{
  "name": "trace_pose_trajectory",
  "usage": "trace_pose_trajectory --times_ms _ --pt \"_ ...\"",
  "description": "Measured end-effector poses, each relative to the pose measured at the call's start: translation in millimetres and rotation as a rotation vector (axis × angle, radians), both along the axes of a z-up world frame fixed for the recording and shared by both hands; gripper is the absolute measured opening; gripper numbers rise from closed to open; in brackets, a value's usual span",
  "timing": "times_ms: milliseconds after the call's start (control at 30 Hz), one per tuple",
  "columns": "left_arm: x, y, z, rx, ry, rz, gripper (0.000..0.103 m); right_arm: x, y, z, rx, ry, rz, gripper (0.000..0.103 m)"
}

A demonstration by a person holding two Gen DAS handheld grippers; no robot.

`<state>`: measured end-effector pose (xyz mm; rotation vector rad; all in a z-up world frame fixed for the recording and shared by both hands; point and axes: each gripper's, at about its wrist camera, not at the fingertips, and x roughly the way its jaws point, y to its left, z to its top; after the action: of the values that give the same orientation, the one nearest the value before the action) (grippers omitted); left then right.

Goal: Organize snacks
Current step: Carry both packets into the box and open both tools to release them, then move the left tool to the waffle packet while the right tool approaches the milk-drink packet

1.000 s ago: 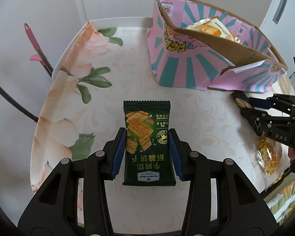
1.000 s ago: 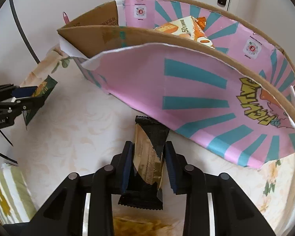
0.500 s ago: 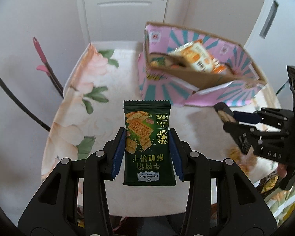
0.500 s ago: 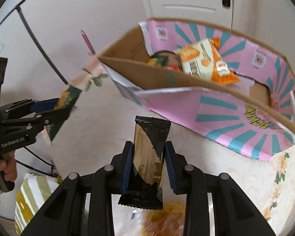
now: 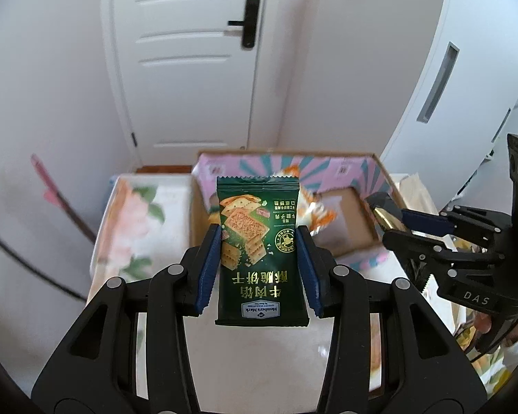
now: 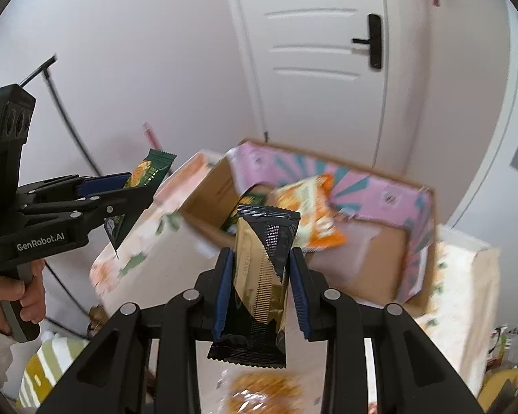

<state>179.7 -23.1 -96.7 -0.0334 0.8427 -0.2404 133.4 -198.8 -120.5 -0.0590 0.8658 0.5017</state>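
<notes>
**Both tools loaded near the pink box**

The left tool (image 5: 259,265) was clamped on a green cracker packet (image 5: 259,252), held upright between its blue pads with the print upside down. The right tool (image 6: 260,288) was clamped on a black-and-gold snack bar (image 6: 262,283), also upright. Beyond both, a pink-and-teal cardboard box (image 6: 418,241) stood open on the floral-covered table (image 5: 138,227), with an orange snack bag (image 6: 310,214) lying inside. A clear bag of yellow snacks (image 6: 262,393) lay near, below the right tool. A white door (image 5: 190,55) stood far behind.
</notes>
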Motion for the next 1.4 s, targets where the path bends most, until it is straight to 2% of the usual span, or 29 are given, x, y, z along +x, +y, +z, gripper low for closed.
trace_pose_trajectory --times_ms 167,300,500,567,600,633,700,867,1067,1200,1233,1267,1300,1333,1400 --pt "42 -18 -12 0.004 0.04 -0.047 0.039 38 -16 5 -0.026 -0.001 -0.082 0.03" --pt "78 -28 -34 0.003 0.1 -0.069 0.039 68 -27 -4 -0.038 0.034 -0.129 0.03" --pt "104 -32 -63 0.032 0.167 -0.078 0.039 99 -35 -18 -0.041 0.083 -0.171 0.03" --pt "106 -33 -68 0.022 0.16 -0.098 0.051 107 -36 -23 -0.041 0.1 -0.18 0.03" --pt "107 -33 -69 0.032 0.158 -0.099 0.081 109 -36 -25 -0.039 0.105 -0.183 0.03" --pt "107 -34 -71 0.059 0.149 -0.088 0.102 112 -36 -28 -0.038 0.112 -0.188 0.03" --pt "105 -34 -71 0.079 0.125 -0.088 0.103 116 -36 -31 -0.036 0.122 -0.193 0.03" --pt "105 -32 -78 0.095 0.142 -0.106 0.103 124 -36 -38 -0.031 0.147 -0.202 0.03" --pt "99 -25 -72 0.079 0.146 -0.1 0.103 136 -36 -44 -0.02 0.183 -0.199 0.03" --pt "95 -20 -67 0.066 0.142 -0.097 0.103 150 -34 -54 0.013 0.249 -0.182 0.03" --pt "94 -19 -65 0.067 0.141 -0.095 0.103 155 -33 -56 0.024 0.263 -0.178 0.035" --pt "93 -19 -64 0.068 0.14 -0.093 0.103 158 -32 -58 0.026 0.271 -0.175 0.057" --pt "91 -19 -62 0.068 0.138 -0.092 0.103 159 -32 -59 0.024 0.267 -0.181 0.07" --pt "89 -18 -60 0.069 0.134 -0.09 0.103 159 -32 -59 0.025 0.257 -0.185 0.09" --pt "84 -18 -57 0.069 0.126 -0.086 0.103 153 -35 -53 0.062 0.24 -0.181 0.091"
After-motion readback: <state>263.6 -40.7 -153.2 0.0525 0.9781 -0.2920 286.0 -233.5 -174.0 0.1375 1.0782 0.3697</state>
